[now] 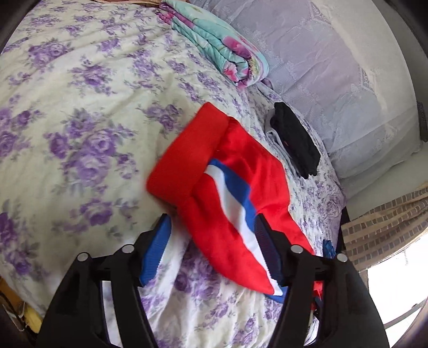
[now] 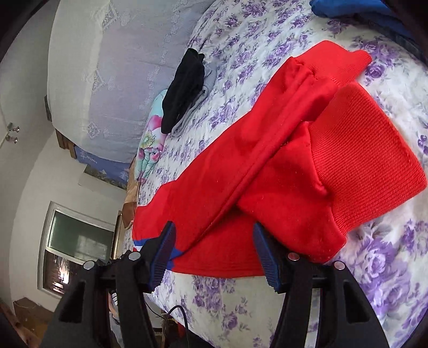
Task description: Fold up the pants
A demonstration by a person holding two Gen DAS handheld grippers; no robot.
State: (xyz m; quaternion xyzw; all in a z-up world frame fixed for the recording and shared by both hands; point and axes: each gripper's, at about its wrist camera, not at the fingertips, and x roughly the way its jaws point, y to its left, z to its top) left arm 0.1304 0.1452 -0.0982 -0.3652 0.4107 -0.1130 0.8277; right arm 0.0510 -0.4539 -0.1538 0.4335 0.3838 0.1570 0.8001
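Note:
Red pants (image 1: 235, 171) with a blue and white side stripe (image 1: 232, 192) and ribbed red cuffs lie on the flowered bedspread (image 1: 80, 107). In the left wrist view my left gripper (image 1: 212, 235) is open, its jaws wide apart with the striped leg between and over the right finger. In the right wrist view the pants (image 2: 267, 171) lie with one leg crossed over the other, a ribbed cuff (image 2: 366, 150) at the right. My right gripper (image 2: 214, 241) is open, its fingertips at the near edge of the red cloth.
A folded teal floral quilt (image 1: 214, 40) lies at the bed's far side. A black garment on grey folded clothes (image 1: 294, 142) lies by the lace-covered pillow (image 1: 334, 67). A blue garment (image 2: 347, 10) lies at the top right. A window (image 2: 77, 241) is beyond the bed edge.

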